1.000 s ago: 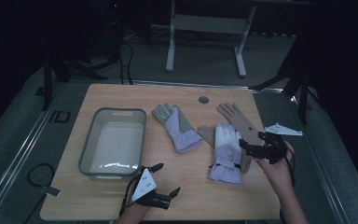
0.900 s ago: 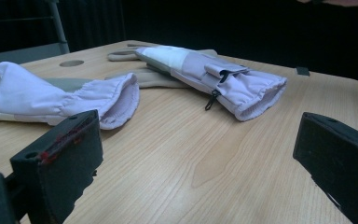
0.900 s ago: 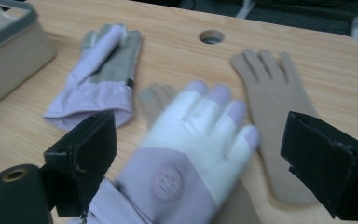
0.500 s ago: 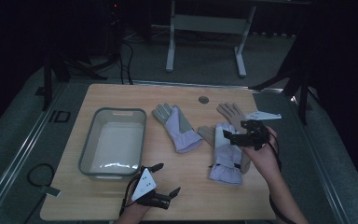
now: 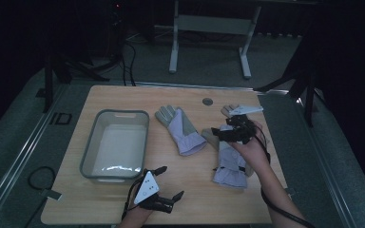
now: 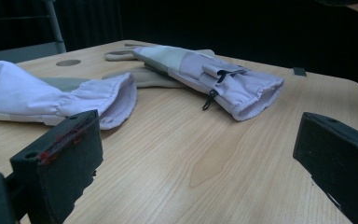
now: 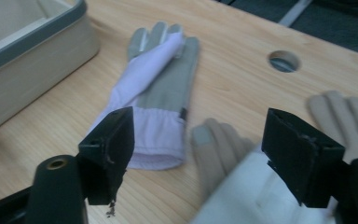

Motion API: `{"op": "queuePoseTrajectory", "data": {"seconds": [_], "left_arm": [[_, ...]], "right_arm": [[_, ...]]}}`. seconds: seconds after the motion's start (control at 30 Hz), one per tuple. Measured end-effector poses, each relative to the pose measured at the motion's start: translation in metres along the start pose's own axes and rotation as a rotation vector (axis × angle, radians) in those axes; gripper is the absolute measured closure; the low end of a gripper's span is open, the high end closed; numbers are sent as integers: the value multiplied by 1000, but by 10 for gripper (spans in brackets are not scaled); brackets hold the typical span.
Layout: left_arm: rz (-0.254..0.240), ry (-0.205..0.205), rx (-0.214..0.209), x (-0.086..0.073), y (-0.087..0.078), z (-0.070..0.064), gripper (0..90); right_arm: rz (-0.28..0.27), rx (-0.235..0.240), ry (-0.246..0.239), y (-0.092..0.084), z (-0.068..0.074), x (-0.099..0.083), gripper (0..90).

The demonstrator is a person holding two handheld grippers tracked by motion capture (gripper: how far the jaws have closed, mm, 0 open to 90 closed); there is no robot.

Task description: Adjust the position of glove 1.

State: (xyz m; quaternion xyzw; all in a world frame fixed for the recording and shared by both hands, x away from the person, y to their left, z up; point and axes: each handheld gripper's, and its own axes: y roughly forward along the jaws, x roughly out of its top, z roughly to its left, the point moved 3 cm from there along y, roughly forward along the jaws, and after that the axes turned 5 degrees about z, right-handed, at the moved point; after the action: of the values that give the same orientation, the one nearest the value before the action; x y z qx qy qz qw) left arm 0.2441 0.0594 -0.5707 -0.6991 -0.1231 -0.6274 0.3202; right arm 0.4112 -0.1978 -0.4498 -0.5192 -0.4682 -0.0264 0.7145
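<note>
Two lilac-and-grey work gloves lie palm-up on the wooden table [image 5: 123, 99]. One glove [image 5: 180, 130] [image 7: 156, 100] [image 6: 60, 95] rests at the middle. The other glove [image 5: 230, 164] [image 6: 214, 74] lies to its right, partly under a hand. My right gripper [image 5: 217, 134] [image 7: 205, 154] hovers over that right glove, pointing left. Its jaws have just been closing and stand apart, with the glove's blurred thumb [image 7: 214, 144] below the gap and nothing pressed. Near the table's front edge, my left gripper [image 5: 169, 182] [image 6: 196, 168] is open over bare wood.
A grey-rimmed plastic bin [image 5: 91, 156] [image 7: 37, 32] stands at the left of the table. A round cable hole [image 5: 207, 101] [image 7: 283, 61] sits near the far edge. Dark floor, a metal stand [image 5: 209, 28] and cables lie beyond.
My right gripper has moved left and a little farther back, from the right glove's outer side to above its thumb, with the jaws narrower. The left gripper has stayed put.
</note>
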Motion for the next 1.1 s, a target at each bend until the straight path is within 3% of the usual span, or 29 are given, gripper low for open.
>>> {"op": "queuePoseTrajectory", "data": {"seconds": [0.1,0.3,0.37,0.6,0.8,1.1], "left_arm": [[0,-2,-3,0,0,0,12],[0,0,-4,0,0,0,12],[-2,-3,-6,0,0,0,12],[-2,-6,-9,0,0,0,12],[-2,-7,-12,0,0,0,12],[-4,-12,-15,0,0,1,12]], "right_arm": [[17,7,-36,14,6,6,368],[50,18,-78,38,14,15,433],[67,25,-87,54,18,20,459],[101,37,-100,77,24,27,483],[144,41,-116,108,31,34,526],[181,12,-131,135,29,36,550]]}}
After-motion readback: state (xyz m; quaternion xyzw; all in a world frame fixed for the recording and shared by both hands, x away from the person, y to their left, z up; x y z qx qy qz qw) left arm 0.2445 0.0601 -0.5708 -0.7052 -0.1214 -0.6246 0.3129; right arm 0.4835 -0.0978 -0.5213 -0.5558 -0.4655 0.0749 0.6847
